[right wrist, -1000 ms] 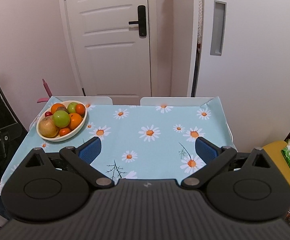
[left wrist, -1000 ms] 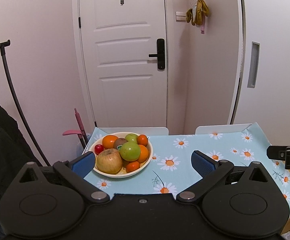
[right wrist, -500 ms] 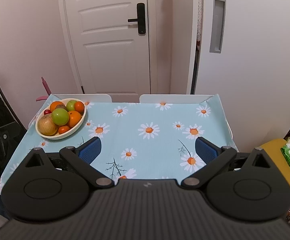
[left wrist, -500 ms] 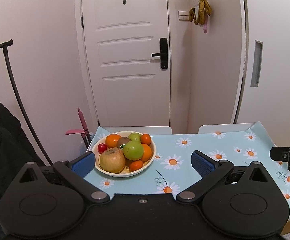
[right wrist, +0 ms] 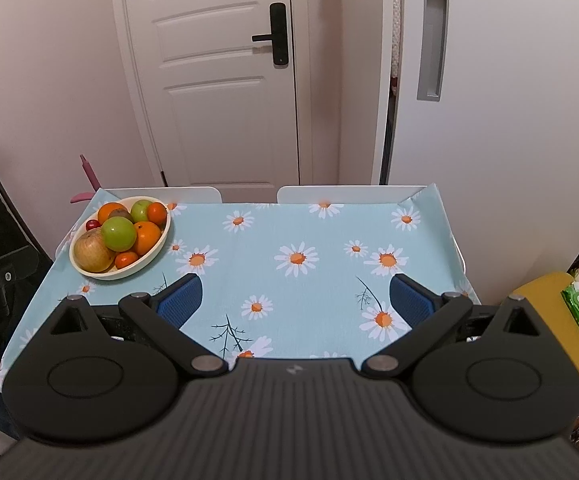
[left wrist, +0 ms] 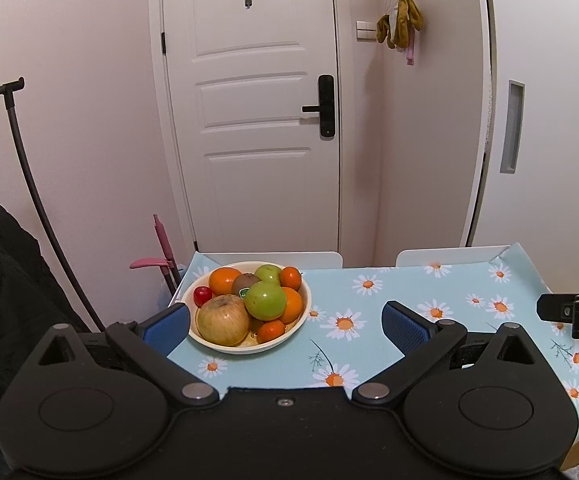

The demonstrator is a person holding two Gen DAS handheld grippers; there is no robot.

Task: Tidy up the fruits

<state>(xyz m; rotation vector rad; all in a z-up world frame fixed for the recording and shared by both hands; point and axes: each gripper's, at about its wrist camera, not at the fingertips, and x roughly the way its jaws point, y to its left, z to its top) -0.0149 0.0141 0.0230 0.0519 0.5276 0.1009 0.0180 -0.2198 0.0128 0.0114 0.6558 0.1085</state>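
Note:
A cream bowl (left wrist: pixel 304 300) (right wrist: pixel 157 250) heaped with fruit stands at the table's far left corner. It holds a large yellow-brown apple (left wrist: pixel 223 319) (right wrist: pixel 92 251), a green apple (left wrist: pixel 266 300) (right wrist: pixel 118 233), several oranges, a kiwi (left wrist: pixel 245 281) and a small red fruit (left wrist: pixel 202 294). My left gripper (left wrist: pixel 285 322) is open with nothing in it, just short of the bowl, its left pad beside the rim. My right gripper (right wrist: pixel 295 300) is open and empty above the middle of the daisy tablecloth (right wrist: pixel 309 236), to the right of the bowl.
A white door (left wrist: pixel 257 120) and a sliding panel (right wrist: pixel 489 120) stand behind the table. Two white chair backs (right wrist: pixel 345 194) meet its far edge. A black rack (left wrist: pixel 21 168) with dark clothing is on the left, a yellow stool (right wrist: pixel 549 312) with a green pack on the right.
Both grippers have risen and tilted slightly, so the bowl and table sit a little lower and nearer in each view. Nothing on the table has moved.

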